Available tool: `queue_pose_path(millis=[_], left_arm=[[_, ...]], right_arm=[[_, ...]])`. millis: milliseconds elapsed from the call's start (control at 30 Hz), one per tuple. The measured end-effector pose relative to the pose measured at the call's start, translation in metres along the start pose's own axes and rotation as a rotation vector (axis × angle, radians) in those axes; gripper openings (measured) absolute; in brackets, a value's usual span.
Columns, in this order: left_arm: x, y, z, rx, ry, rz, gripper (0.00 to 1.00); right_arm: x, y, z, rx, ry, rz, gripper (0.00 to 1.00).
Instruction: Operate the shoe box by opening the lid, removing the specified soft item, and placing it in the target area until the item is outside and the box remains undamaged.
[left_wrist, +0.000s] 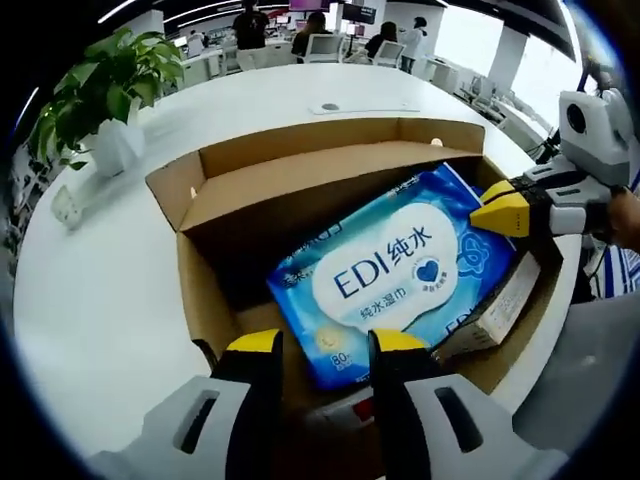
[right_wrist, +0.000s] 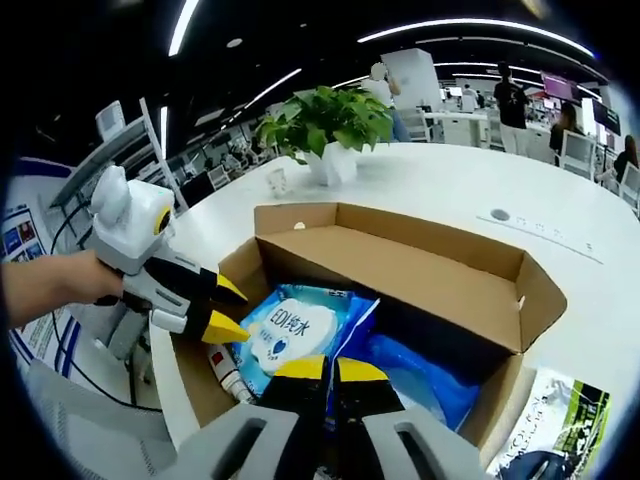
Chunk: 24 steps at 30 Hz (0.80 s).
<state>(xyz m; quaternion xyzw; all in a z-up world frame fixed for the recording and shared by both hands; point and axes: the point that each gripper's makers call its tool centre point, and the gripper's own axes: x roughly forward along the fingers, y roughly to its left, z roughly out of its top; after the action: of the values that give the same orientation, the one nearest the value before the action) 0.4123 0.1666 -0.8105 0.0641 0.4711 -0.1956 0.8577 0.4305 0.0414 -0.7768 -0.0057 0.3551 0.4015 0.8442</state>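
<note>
One wipes pack (left_wrist: 400, 272) | label "EDI 纯水"; "80" | in box (left_wrist: 230, 190)

blue wipes pack (right_wrist: 290, 338) in open cardboard box (right_wrist: 440, 262), right hand-held gripper (right_wrist: 332, 372) above

Open-plan office: desks (left_wrist: 300, 48), monitors (left_wrist: 360, 12)

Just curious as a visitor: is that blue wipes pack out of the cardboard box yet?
Still inside. The blue wipes pack lies within the cardboard box, whose flaps stand open, with walls around it on every side.
</note>
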Motion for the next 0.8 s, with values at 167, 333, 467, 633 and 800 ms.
queue_pose_path(millis=[167, 333, 467, 633, 800], left_arm=[[0.000, 0.000, -0.002, 0.003, 0.009, -0.003, 0.31], [0.001, -0.002, -0.006, 0.004, 0.035, 0.000, 0.27], [0.005, -0.002, -0.004, 0.028, 0.056, 0.020, 0.21], [0.008, -0.008, 0.000, 0.040, 0.065, 0.017, 0.22], [0.013, -0.013, -0.001, 0.062, 0.086, 0.018, 0.21]], right_arm=[[-0.001, -0.001, -0.001, -0.001, -0.003, -0.002, 0.00], [-0.003, -0.002, -0.003, -0.003, -0.006, -0.009, 0.00], [-0.007, -0.007, -0.005, 0.009, -0.007, -0.014, 0.00], [-0.009, -0.011, -0.006, 0.021, -0.011, -0.022, 0.00], [-0.010, -0.012, -0.007, 0.024, -0.015, -0.019, 0.00]])
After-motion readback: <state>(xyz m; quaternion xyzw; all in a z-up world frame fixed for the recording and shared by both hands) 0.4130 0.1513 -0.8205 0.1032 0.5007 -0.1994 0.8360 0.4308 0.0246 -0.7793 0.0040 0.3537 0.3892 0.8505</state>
